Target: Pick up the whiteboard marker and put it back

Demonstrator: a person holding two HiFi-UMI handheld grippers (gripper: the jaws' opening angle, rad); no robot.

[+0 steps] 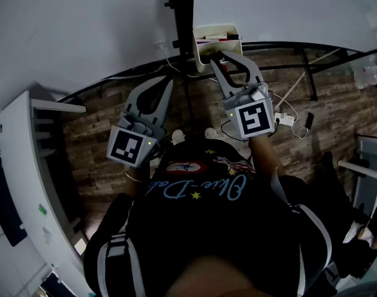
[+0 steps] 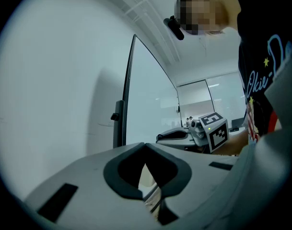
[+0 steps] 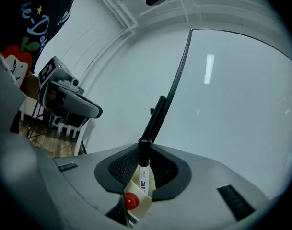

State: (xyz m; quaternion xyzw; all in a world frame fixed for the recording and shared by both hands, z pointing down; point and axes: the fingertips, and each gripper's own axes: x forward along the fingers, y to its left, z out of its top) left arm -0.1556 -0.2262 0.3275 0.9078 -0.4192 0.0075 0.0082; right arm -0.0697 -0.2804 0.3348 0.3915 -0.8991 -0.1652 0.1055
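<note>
The whiteboard marker, white with a black cap, stands upright between the tips of my right gripper, which looks shut on it near the cap. Its lower end dips into a cream holder box, where a red marker end also shows. In the head view my right gripper reaches up to that box, which hangs at the whiteboard. Lower and to the left, my left gripper is shut with nothing in it; in its own view, its tips meet.
A black stand post runs up beside the box. The stand's legs, cables and a power strip lie on the wooden floor. A white shelf unit stands at the left.
</note>
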